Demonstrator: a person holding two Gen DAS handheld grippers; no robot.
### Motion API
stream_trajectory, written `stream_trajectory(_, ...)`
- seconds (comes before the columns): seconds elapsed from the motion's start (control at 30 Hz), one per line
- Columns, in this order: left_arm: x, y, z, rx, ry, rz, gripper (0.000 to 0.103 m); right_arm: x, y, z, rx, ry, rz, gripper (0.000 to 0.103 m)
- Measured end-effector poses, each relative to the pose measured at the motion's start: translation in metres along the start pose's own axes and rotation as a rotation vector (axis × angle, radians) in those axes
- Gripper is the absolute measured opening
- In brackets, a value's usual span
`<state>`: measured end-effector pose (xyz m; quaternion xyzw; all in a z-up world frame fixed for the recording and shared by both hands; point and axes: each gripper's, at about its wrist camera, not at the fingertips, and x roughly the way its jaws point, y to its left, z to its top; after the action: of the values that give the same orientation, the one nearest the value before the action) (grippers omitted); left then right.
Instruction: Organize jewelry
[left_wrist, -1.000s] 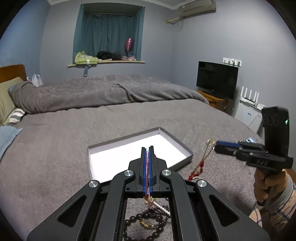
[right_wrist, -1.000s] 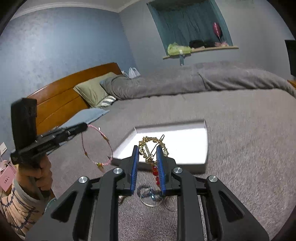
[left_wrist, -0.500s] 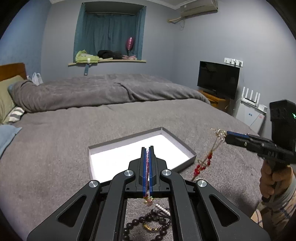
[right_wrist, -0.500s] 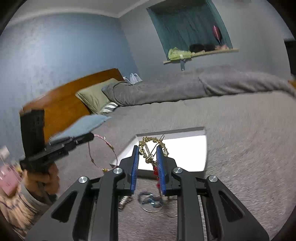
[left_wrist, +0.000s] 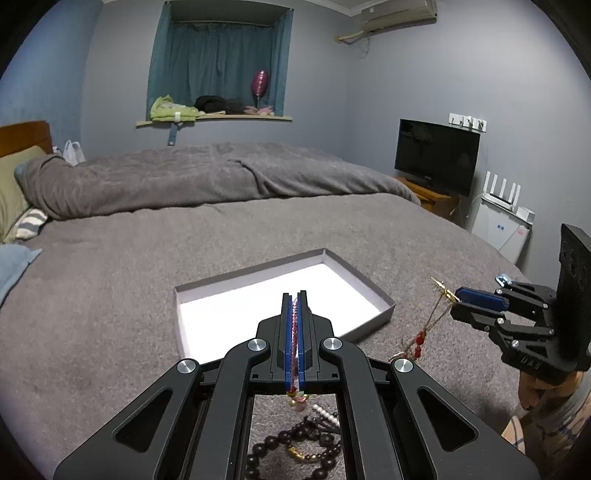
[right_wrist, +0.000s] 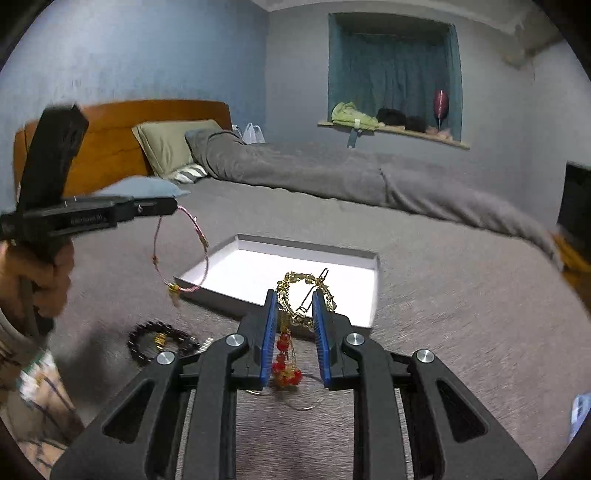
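Pinching pink bracelet (right_wrist: 192, 254), left gripper (left_wrist: 294, 314); right gripper (right_wrist: 294, 317) clasping gold hairpin (right_wrist: 306, 295) before box (right_wrist: 373, 291).

Matt black plastic forms the left gripper (left_wrist: 294, 301) and the right gripper (right_wrist: 294, 295), with smooth blue pads (right_wrist: 320, 332) and shiny metal screws. A thin pink cord bracelet (right_wrist: 186, 254) carries small gold-coloured beads. The hairpin (right_wrist: 301, 295) looks like polished gold metal with glossy red beads. The shallow box (left_wrist: 384, 308) appears to be matt cardboard with a smooth white inside. The bedspread (left_wrist: 110, 295) is coarse grey cloth. Dark glossy beads make up another bracelet (right_wrist: 162, 341).
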<state>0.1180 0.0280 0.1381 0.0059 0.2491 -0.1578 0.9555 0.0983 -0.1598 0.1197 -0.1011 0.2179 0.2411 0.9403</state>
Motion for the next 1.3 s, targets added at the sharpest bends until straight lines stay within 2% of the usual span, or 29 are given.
stream_trajectory(0.23,0.001,0.001,-0.001,-0.006,0.007,-0.004,0.003,0.034,0.027,-0.044,-0.267,0.179,-0.147,0.019)
stream_trajectory(0.47,0.004,-0.001,-0.004,-0.009,0.014,-0.009,0.003,0.049,0.011,-0.081,-0.312,0.299,-0.236,0.019)
stream_trajectory(0.57,0.005,-0.002,-0.004,-0.009,0.013,-0.014,0.003,0.044,-0.003,-0.086,-0.264,0.294,-0.239,0.019)
stream_trajectory(0.7,0.009,-0.003,-0.004,-0.010,0.012,-0.016,0.003,0.032,-0.021,-0.078,-0.160,0.235,-0.199,0.019)
stream_trajectory(0.87,0.007,-0.004,0.001,-0.002,0.002,-0.010,0.003,0.029,-0.027,-0.050,-0.082,0.159,-0.126,0.019)
stream_trajectory(1.1,0.001,0.001,0.009,-0.004,-0.013,0.011,0.003,0.023,-0.025,-0.004,-0.042,0.068,-0.038,0.019)
stream_trajectory(1.2,0.001,0.003,0.007,-0.011,-0.011,0.011,0.003,0.028,-0.021,-0.002,-0.054,0.098,-0.011,0.019)
stream_trajectory(1.3,0.001,0.002,0.003,-0.012,-0.003,0.009,0.003,0.035,-0.013,-0.023,-0.101,0.166,-0.027,0.019)
